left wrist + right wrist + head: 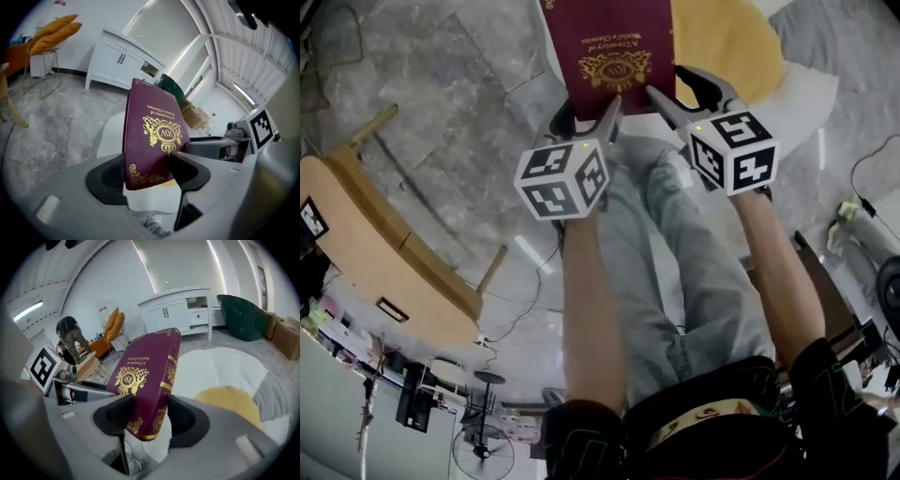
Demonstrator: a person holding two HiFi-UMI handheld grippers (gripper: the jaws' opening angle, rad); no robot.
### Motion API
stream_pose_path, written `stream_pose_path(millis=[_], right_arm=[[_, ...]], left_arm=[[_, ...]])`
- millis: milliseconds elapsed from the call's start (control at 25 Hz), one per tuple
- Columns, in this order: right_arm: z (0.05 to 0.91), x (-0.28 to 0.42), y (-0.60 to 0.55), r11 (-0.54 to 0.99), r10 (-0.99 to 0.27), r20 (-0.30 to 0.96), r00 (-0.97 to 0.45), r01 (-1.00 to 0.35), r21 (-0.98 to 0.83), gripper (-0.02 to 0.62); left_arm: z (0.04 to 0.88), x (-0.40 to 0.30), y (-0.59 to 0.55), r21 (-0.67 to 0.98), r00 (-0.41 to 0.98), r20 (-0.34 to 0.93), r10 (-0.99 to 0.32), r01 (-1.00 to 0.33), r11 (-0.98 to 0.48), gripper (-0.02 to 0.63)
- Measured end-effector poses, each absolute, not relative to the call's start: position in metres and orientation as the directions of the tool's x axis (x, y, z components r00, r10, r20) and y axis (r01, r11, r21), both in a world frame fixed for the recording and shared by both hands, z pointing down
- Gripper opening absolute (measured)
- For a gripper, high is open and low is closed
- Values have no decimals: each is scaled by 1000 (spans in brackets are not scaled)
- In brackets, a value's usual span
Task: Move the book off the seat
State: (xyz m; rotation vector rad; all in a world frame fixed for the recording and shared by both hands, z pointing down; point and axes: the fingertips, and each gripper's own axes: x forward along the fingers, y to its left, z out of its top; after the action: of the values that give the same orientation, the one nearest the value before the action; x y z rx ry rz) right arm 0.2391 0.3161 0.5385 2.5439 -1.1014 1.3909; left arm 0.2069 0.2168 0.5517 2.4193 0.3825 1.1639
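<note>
Left hand-held gripper (149, 164): jaws clamped on the near left corner of a maroon hardcover book with gold lettering (614, 47). Book: held upright between both tools, raised clear of a white padded seat (811, 94) that carries a yellow cushion (731, 42). Right hand-held gripper (149, 406): jaws clamped on the book's near right corner.

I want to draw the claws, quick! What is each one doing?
The left gripper is closed on the book.
The right gripper is closed on the book too.
</note>
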Motion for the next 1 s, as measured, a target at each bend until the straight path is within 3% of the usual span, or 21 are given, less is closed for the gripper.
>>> stream_pose_path(millis=[440,1000], right_arm=[[491,217,83,-445,-706,694,142,-851,-279,222],[458,105,-145,-15,-707,690,-151,-973,-228,222]], left_arm=[[505,145,4,471,752,648,121,-271,-839,285],[477,6,-182,500,745,627,-226,-608,-617,282]])
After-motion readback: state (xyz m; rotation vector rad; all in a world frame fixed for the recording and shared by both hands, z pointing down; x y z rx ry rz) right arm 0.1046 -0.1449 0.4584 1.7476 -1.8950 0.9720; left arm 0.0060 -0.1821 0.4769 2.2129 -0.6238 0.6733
